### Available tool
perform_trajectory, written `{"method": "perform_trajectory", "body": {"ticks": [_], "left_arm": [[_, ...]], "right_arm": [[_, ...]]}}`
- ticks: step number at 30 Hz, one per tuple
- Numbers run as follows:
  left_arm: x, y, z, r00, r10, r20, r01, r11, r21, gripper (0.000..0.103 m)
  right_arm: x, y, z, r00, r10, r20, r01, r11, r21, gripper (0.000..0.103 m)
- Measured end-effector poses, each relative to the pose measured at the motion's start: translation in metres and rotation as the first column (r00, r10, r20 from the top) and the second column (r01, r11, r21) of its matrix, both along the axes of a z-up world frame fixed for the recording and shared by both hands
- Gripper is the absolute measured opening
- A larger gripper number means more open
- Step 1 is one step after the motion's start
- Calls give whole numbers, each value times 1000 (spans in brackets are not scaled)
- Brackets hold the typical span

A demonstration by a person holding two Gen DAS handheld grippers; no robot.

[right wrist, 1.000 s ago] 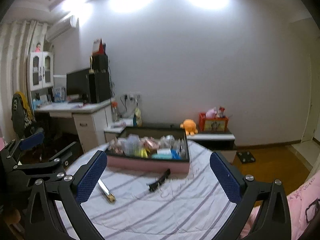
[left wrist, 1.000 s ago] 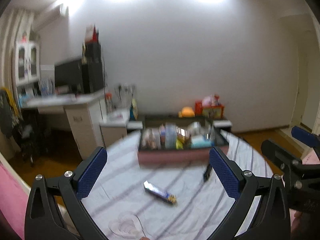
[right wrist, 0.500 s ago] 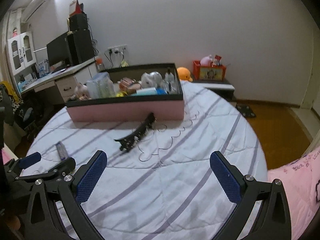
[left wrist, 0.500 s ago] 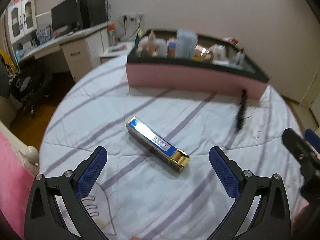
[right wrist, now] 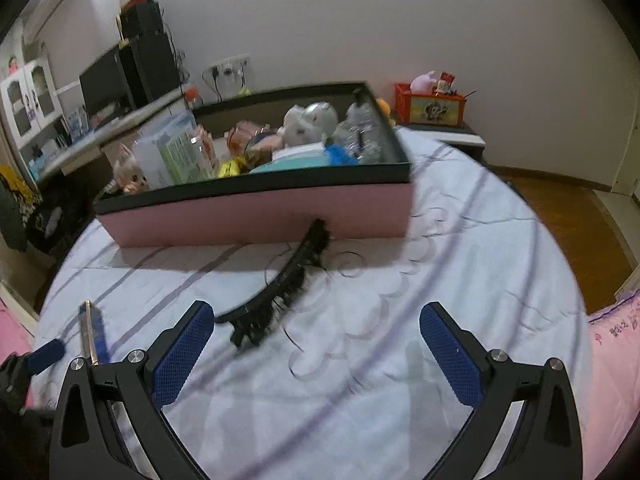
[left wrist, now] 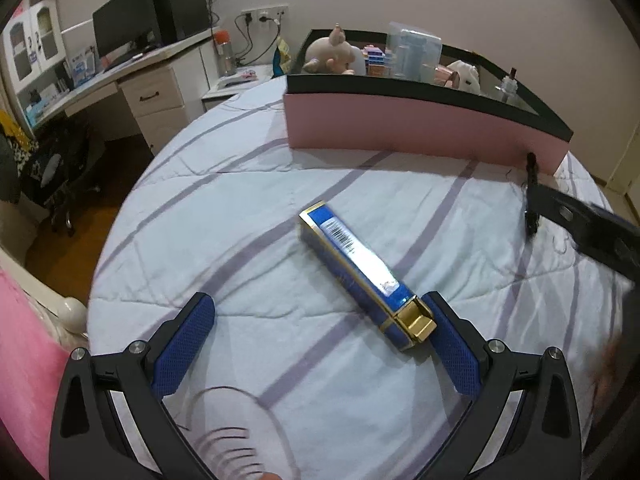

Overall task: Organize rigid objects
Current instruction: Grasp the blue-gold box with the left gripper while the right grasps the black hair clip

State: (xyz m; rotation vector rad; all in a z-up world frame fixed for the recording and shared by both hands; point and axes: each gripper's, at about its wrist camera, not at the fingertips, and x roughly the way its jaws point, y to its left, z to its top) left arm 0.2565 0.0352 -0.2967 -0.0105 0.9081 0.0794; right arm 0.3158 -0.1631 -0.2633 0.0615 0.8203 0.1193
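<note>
A long blue and gold box [left wrist: 362, 272] lies slantwise on the striped cloth of a round table [left wrist: 248, 208]. My left gripper [left wrist: 320, 338] stands open just before it, and the box's gold end is beside my right-hand finger. A black hair clip [right wrist: 280, 292] lies ahead of a pink box with a black rim [right wrist: 256, 210] holding toys and containers. My right gripper [right wrist: 316, 344] is open, and the clip's near end is by its left finger. The same clip [left wrist: 531, 196] and pink box [left wrist: 420, 130] appear in the left wrist view; the blue box [right wrist: 93, 334] shows in the right wrist view.
A desk with drawers [left wrist: 156, 100], a monitor [left wrist: 124, 28] and a dark chair [left wrist: 52, 168] stand left of the table. A red crate [right wrist: 430, 106] sits on a low stand at the back. Pink bedding [right wrist: 616, 364] lies to the right; wooden floor [right wrist: 568, 216] beyond.
Both grippers have tilted down and come closer to the table: the left toward the blue box, the right toward the hair clip. Both stay open.
</note>
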Motion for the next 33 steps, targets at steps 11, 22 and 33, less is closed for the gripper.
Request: {"method": "perform_trajectory", "body": {"ticks": [11, 22, 33], "left_arm": [[-4, 17, 6, 999, -29, 39, 30, 999, -12, 64], [16, 9, 10, 996, -77, 42, 78, 997, -24, 33], [16, -8, 13, 991, -125, 43, 124, 992, 5, 15]], "right_arm": [[25, 19, -11, 998, 20, -63, -27, 993, -115, 49], [-3, -18, -10, 996, 75, -55, -76, 997, -17, 19], [2, -10, -10, 996, 72, -55, -76, 995, -65, 20]]}}
